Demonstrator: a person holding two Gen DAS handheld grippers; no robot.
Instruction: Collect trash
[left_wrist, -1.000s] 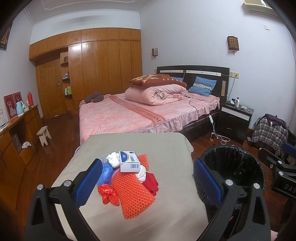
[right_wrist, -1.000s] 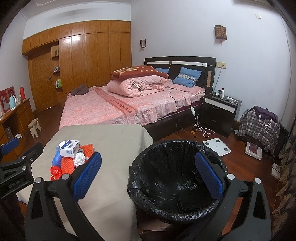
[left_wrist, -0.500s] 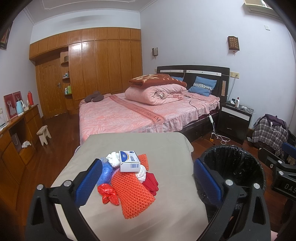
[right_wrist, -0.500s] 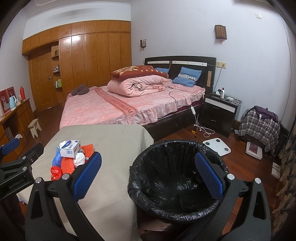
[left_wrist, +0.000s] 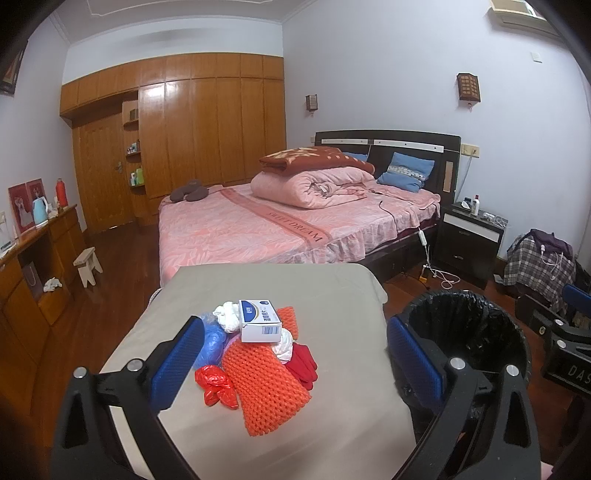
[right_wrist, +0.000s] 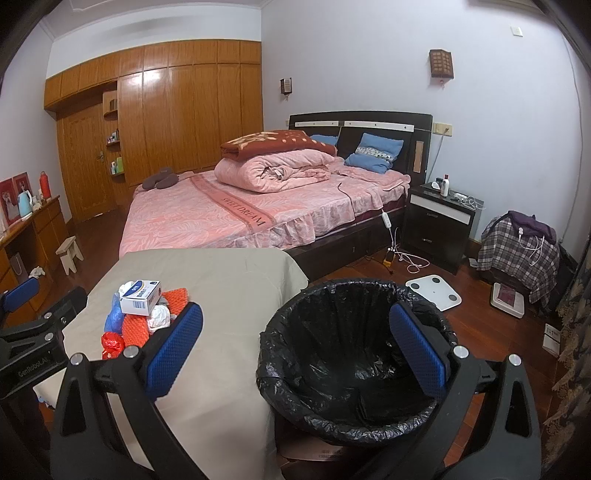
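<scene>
A pile of trash lies on the grey-covered table (left_wrist: 332, 424): a white and blue box (left_wrist: 258, 320) on top, orange foam netting (left_wrist: 264, 384), a red plastic bag (left_wrist: 216, 384), a red glove (left_wrist: 303, 363), white crumpled bags (left_wrist: 229, 314) and a blue bag (left_wrist: 212, 338). The pile also shows in the right wrist view (right_wrist: 142, 314). My left gripper (left_wrist: 295, 365) is open and empty, held above the pile. My right gripper (right_wrist: 295, 350) is open and empty above the black-lined trash bin (right_wrist: 354, 362). The bin stands right of the table (left_wrist: 480, 332).
A pink bed (left_wrist: 280, 229) stands beyond the table, with a black nightstand (left_wrist: 469, 240) to its right. A wooden sideboard (left_wrist: 29, 266) and small stool (left_wrist: 88, 264) are at the left. A white scale (right_wrist: 434, 290) lies on the floor behind the bin.
</scene>
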